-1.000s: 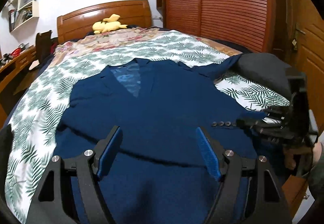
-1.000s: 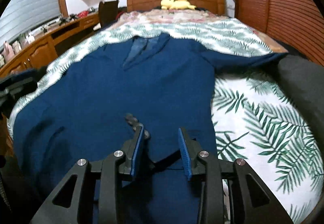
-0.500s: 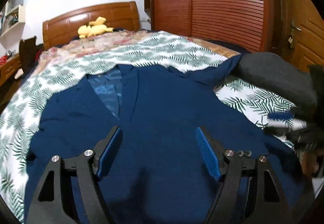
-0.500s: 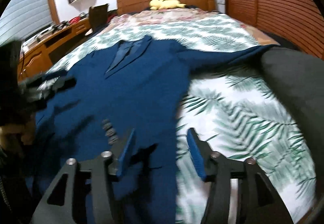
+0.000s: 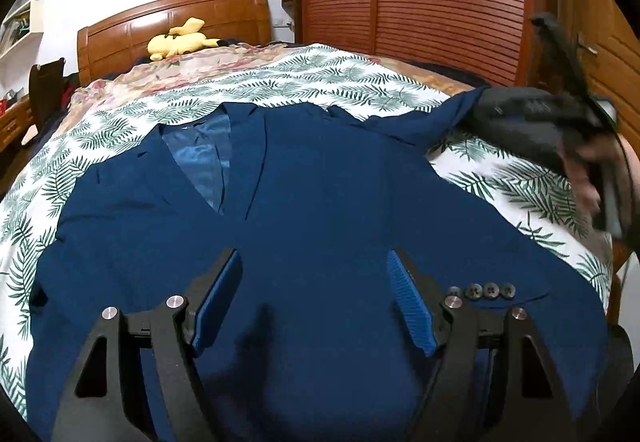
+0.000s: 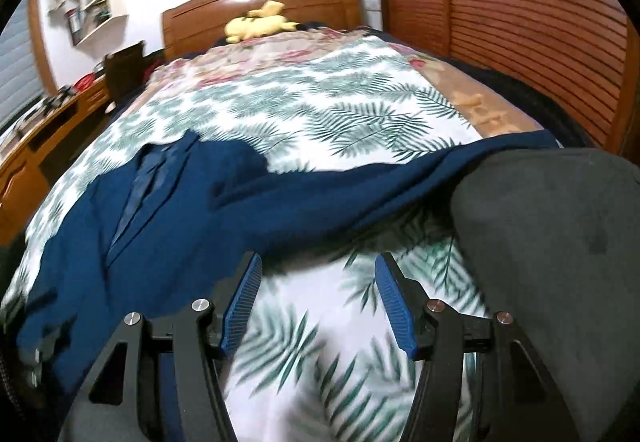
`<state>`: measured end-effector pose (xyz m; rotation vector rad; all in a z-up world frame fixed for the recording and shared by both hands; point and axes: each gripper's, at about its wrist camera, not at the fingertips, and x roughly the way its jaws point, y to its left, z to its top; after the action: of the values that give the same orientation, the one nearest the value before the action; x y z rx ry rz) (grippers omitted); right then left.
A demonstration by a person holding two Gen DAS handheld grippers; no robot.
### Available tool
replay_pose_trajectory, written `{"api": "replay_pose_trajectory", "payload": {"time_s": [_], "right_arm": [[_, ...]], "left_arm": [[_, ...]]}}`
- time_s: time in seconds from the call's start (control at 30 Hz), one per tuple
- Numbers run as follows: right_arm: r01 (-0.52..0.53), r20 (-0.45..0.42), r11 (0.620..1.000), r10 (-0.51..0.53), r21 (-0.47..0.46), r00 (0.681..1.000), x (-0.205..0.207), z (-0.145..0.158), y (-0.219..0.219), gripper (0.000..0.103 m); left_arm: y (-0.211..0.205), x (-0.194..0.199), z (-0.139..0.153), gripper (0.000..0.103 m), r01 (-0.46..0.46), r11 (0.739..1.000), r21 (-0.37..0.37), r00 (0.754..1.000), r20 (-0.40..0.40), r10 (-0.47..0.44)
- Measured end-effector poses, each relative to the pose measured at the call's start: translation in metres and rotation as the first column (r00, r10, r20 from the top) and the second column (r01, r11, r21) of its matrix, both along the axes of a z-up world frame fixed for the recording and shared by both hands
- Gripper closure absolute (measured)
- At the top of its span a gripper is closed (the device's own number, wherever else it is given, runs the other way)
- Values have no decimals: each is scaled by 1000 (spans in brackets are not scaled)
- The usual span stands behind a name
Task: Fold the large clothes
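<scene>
From the left wrist we see our left gripper [image 5: 314,302] spread apart and holding nothing above a blue jacket [image 5: 320,202] lying flat, front up, on the leaf-print bedspread [image 5: 300,82], with 4 buttons [image 5: 480,291] beside the right finger. From the right wrist, our right gripper [image 6: 318,302] also stands apart and holds nothing above the bedspread, the jacket's sleeve [image 6: 400,186] stretching toward a dark cushion [image 6: 560,242].

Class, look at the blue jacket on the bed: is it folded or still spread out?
Spread out. The blue jacket lies flat and open across the bed, lining showing at the collar, one sleeve stretched sideways; no fold is visible.
</scene>
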<state>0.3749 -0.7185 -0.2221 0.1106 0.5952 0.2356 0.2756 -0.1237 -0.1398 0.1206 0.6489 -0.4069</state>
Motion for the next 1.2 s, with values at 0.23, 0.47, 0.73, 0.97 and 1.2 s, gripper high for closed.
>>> {"api": "replay_pose_trajectory", "payload": {"time_s": [0.23,0.47,0.73,0.97,1.2], "right_arm": [[87,-116,996,-84,23,990,64,-12,3,42],[136,-174,990,-131,19,976,101,-13,5,73],[46,-16,996,-48,-77,999,77,26,38,98],[-220,89,969,231,-112,969,6,42,106,98],[-328,-39,930,326,-167,945,-32,2,142,97]], "left_arm": [[2,-1,0,27,7,1000,-8,1000,-4,-7],[5,-1,0,27,7,1000,-30,1000,-9,-8],[7,-2,0,27,6,999,-40,1000,-9,-7],[8,-2,1,27,2,999,-39,1000,-9,-2],[9,-1,0,27,-1,999,-44,1000,-12,1]]}}
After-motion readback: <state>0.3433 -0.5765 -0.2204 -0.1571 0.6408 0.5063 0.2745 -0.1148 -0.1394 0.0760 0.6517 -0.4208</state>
